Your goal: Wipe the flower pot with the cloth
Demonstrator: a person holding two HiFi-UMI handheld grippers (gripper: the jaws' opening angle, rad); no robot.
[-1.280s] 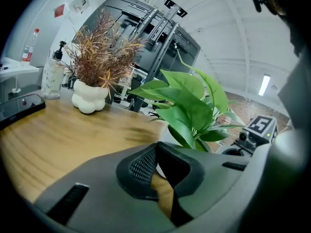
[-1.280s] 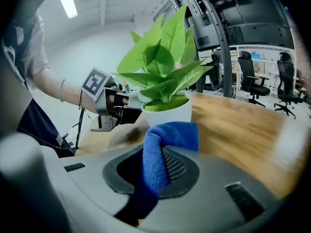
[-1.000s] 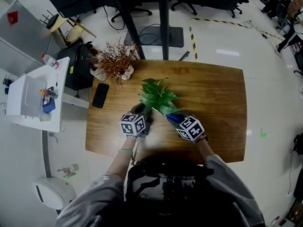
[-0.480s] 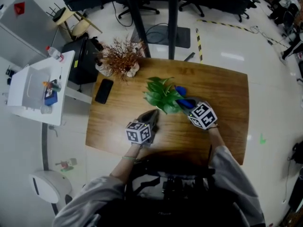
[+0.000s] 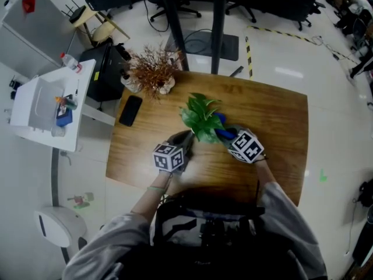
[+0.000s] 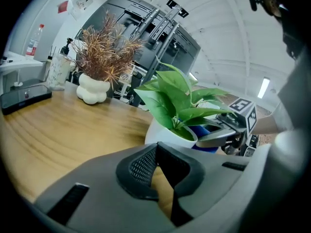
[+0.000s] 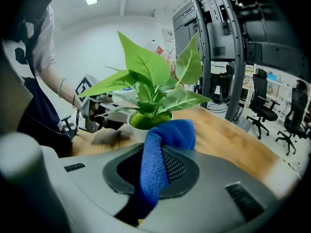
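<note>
A leafy green plant point(image 5: 201, 116) stands mid-table in a white flower pot point(image 6: 159, 133); from the head view its leaves hide the pot. My right gripper point(image 5: 224, 134) is shut on a blue cloth point(image 7: 156, 166) and holds it against the pot's right side, where the cloth point(image 6: 206, 130) shows beside the white wall. My left gripper point(image 5: 187, 136) sits just left of the pot, its jaws shut with nothing between them, tips point(image 6: 156, 147) close to the pot's near wall. In the right gripper view the pot point(image 7: 137, 125) is straight ahead, with the left gripper point(image 7: 97, 113) beyond it.
A dried brown plant in a white vase point(image 5: 152, 73) and a black phone point(image 5: 130, 110) lie at the wooden table's point(image 5: 274, 121) far left. A white side table point(image 5: 46, 107) stands off to the left. A dark post point(image 5: 218, 22) and office chairs are behind.
The right gripper swung the cloth out to the pot's far right side, then came back a little nearer. The left gripper drew back slightly and returned beside the pot.
</note>
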